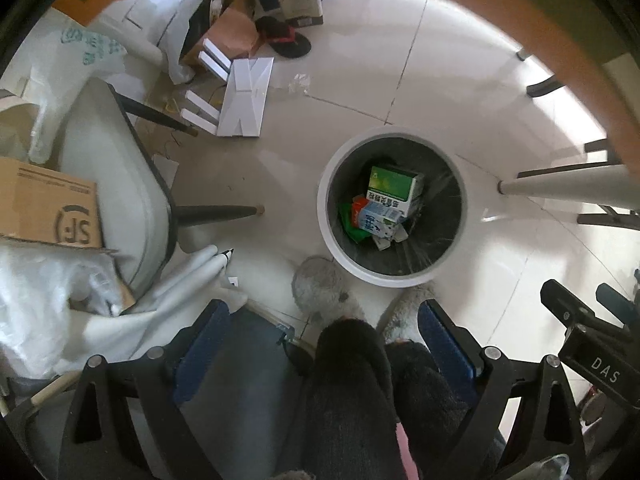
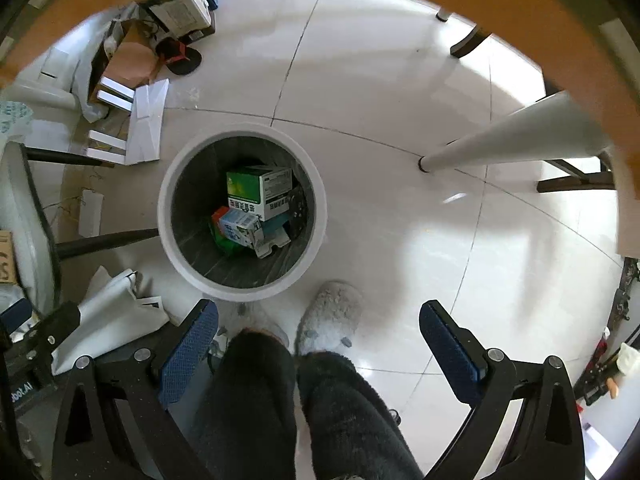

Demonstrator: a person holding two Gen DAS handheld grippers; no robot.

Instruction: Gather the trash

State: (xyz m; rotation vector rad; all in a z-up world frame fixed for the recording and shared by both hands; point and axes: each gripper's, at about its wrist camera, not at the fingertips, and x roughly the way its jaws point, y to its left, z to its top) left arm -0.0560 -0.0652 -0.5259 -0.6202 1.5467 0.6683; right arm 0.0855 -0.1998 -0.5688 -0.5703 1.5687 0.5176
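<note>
A round white trash bin [image 1: 326, 216] with a dark liner stands on the tiled floor; it also shows in the right wrist view [image 2: 166, 216]. Inside lie a green and white carton [image 1: 394, 182] [image 2: 250, 188], a blue and white milk carton [image 1: 376, 220] [image 2: 240, 228] and other scraps. My left gripper [image 1: 324, 320] is open and empty, held high above the floor on the near side of the bin. My right gripper [image 2: 318, 320] is open and empty, also above the bin's near side. The right gripper's body shows at the right edge of the left wrist view [image 1: 588, 332].
The person's legs and grey slippers [image 2: 332, 316] stand just before the bin. A white chair [image 1: 108, 184] with dark legs holds a cardboard box [image 1: 48, 204] at the left. Flattened white cardboard [image 1: 246, 98], boxes and a sandal [image 1: 286, 38] lie beyond. A white table leg [image 2: 512, 136] is right.
</note>
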